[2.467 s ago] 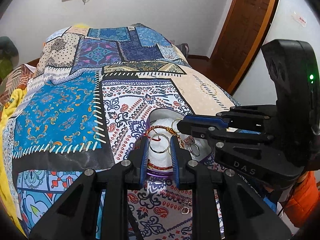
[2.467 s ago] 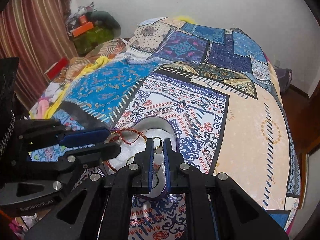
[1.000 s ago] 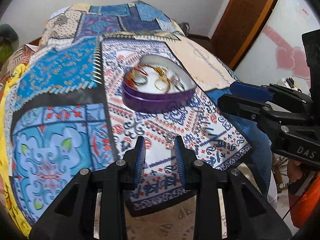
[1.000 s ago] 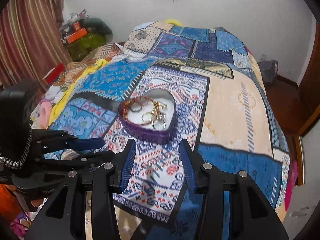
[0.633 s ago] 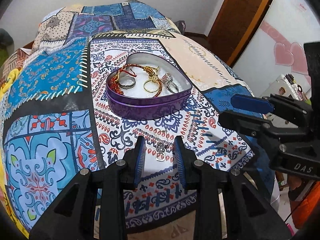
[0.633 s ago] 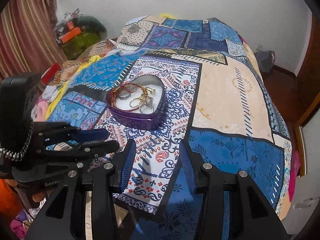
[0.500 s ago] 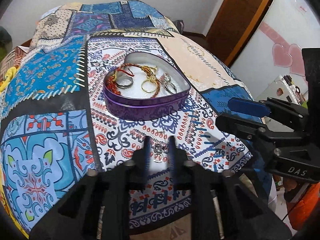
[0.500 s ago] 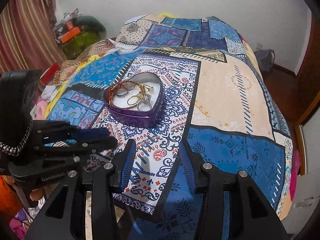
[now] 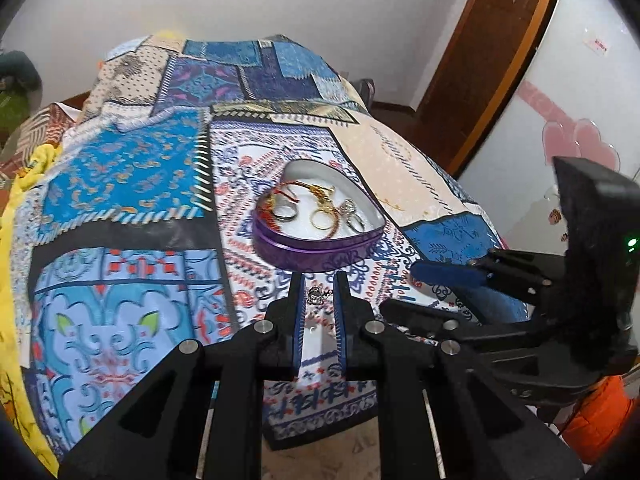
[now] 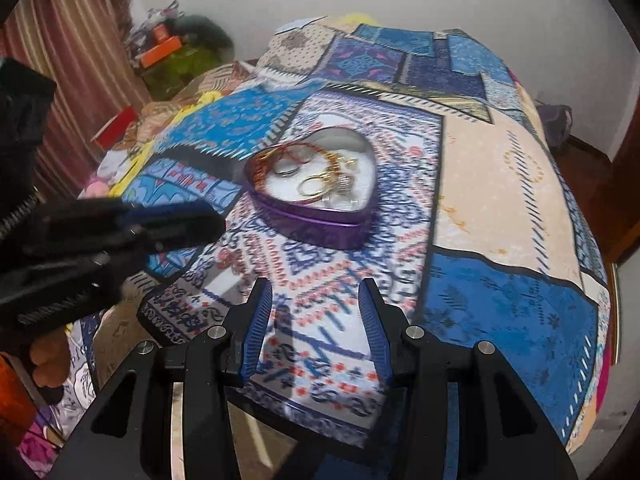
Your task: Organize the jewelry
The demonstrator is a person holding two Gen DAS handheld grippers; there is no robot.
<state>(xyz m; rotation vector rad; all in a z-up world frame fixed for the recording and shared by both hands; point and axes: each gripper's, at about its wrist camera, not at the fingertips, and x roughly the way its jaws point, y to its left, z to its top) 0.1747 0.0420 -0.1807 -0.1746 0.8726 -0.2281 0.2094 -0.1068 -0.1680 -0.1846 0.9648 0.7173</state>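
Two grippers work over the patchwork bedspread (image 9: 120, 184) that fills both views, and on it, at centre frame, sits the purple heart-shaped tin (image 9: 316, 240), already holding a red cord bracelet (image 9: 280, 200) and several rings (image 9: 320, 218). We see the left gripper (image 9: 318, 300) at lower centre of its own view, just below the tin, its jaws drawn close onto a small silver charm (image 9: 316, 295) that sits at their tips with a short link trailing to the right. The right gripper (image 10: 316, 312) stands parted and empty at lower centre of its view, over bare cloth in front of the tin. We judge the chief risk to be the charm slipping: it is tiny, caught only at the fingertips, and any tilt or jolt on the way to the tin could drop it onto the busy print, where it would be hard to find again. A second risk is the fingers nudging the tin's wall and shifting it. Compared with the frame a second back, the left jaws have just been closing, the charm between them, and the tin lies nearer the tips.
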